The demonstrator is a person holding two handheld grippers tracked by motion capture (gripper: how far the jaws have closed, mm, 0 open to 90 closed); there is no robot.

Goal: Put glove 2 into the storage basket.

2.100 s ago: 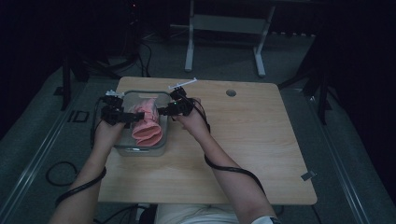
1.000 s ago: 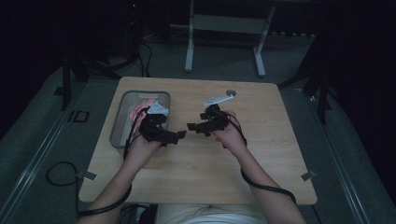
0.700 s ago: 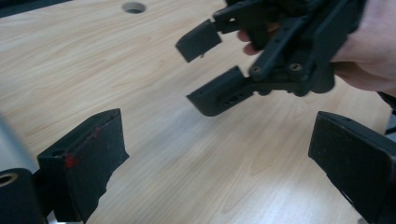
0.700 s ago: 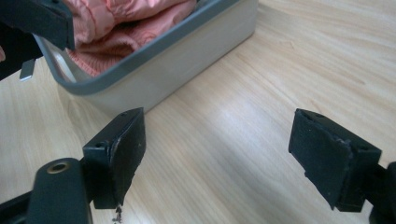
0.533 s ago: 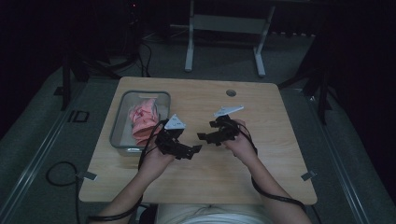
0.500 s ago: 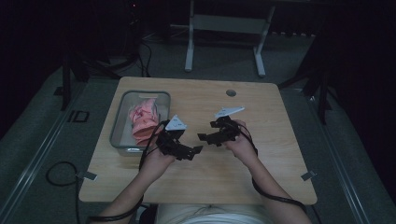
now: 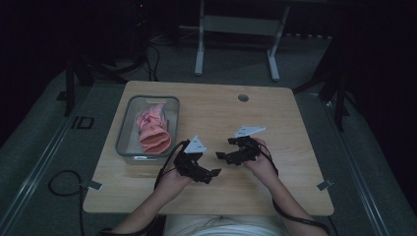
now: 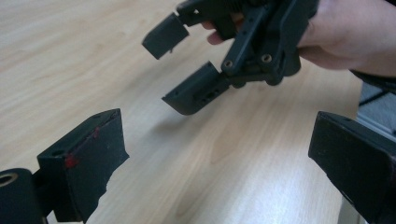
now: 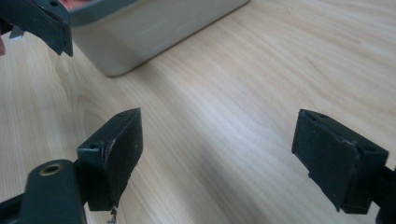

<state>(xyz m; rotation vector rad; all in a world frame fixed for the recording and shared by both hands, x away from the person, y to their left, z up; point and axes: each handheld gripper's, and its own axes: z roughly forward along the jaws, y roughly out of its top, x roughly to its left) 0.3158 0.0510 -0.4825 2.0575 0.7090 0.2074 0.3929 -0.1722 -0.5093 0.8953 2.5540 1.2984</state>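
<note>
A pink cloth (image 7: 152,130) lies bunched in a clear rectangular bin (image 7: 124,129) at the table's left. My left gripper (image 7: 210,173) is open over bare wood near the front middle, right of the bin. My right gripper (image 7: 222,156) is open too and faces it from a short gap away. In the left gripper view my own jaws (image 8: 219,158) stand wide apart with nothing between them, and the right gripper (image 8: 180,65) hovers just above the wood ahead. The right gripper's jaws (image 9: 219,154) are also spread and empty, with the bin's wall (image 9: 154,28) behind.
The wooden table (image 7: 275,118) has a round cable hole (image 7: 243,97) at the back. Cables trail from both grippers toward the front edge. One jaw of the left gripper (image 9: 42,18) shows at the top left of the right gripper view.
Both grippers have come away from the bin toward the front middle of the table. The pink cloth stays in the bin, and both grippers are empty.
</note>
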